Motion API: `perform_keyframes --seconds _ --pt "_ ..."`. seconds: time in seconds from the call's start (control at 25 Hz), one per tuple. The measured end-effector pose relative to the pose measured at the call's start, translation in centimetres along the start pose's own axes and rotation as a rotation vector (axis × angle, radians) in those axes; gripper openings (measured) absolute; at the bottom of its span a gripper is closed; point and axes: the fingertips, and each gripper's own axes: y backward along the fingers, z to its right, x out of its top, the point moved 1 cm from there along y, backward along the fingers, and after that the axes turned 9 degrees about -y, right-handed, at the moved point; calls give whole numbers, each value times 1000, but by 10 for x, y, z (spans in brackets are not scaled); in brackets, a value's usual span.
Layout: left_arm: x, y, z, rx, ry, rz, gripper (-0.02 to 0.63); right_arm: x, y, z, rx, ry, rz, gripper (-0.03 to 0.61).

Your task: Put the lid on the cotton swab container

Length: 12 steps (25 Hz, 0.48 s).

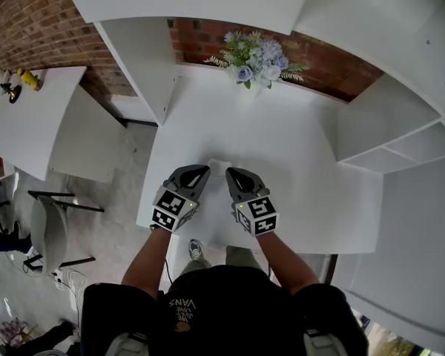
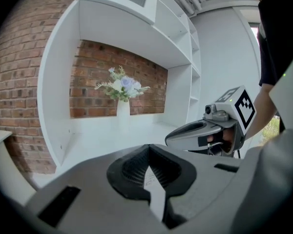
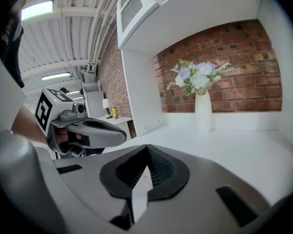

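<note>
A small pale box, seemingly the cotton swab container, sits on the white table near its front edge. I cannot make out a separate lid. My left gripper is just left of the box and my right gripper just right of it, their tips pointing at it. Both are shut with nothing between the jaws. In the left gripper view the left gripper shows closed jaws, with the right gripper beside it. The right gripper looks the same, with the left gripper alongside. The box is hidden in both gripper views.
A white vase of pale flowers stands at the table's back by the brick wall. A white partition rises at the left and white shelves at the right. A side table and a chair are further left.
</note>
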Motion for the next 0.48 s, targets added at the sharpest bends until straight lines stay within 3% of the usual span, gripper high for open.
perform_keyframes --seconds 0.48 --pt "33 53 1 68 -19 73 6 40 45 -23 -31 -28 133 0"
